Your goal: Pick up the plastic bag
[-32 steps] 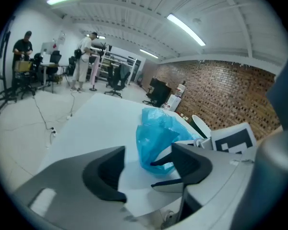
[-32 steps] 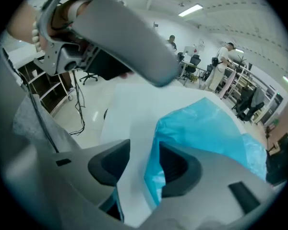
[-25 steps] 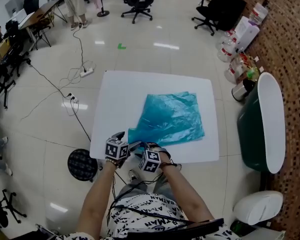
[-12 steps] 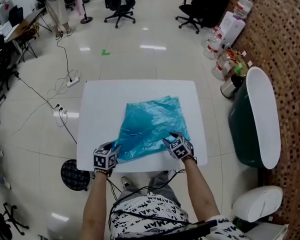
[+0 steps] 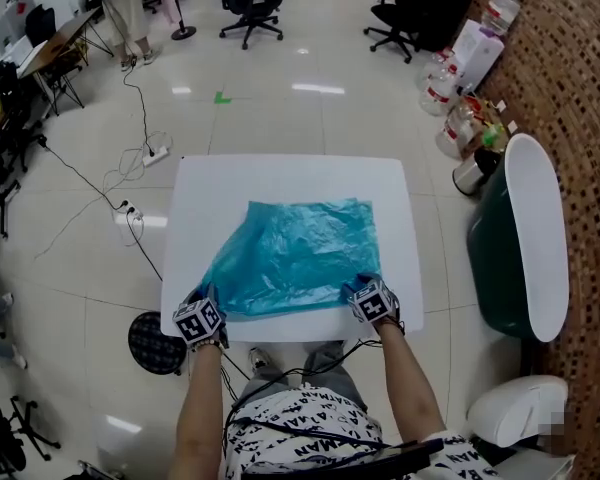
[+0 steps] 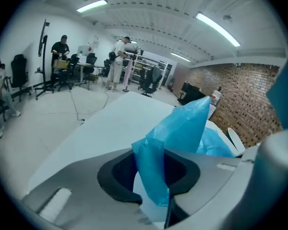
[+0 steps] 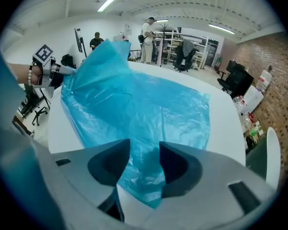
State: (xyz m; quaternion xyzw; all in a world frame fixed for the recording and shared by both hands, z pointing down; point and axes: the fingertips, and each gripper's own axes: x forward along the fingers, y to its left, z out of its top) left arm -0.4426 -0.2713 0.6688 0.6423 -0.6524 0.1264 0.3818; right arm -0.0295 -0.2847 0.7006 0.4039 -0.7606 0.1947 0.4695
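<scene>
Sq. white table (image 5: 290, 173), smooth matte top, rounded corners. On it, spread nearly flat, the plastic bag (image 5: 298, 253): thin translucent blue film, crinkled, roughly 4-sided, near edge at the table's front. Left gripper (image 6: 151, 169), grey moulded jaws w/ dark hollowed pads, closing on the bag's near-left corner; the film is bunched in a fold between them and raised. Right gripper (image 7: 144, 162): jaws spread, near-right corner lying in the gap, not pinched.
</scene>
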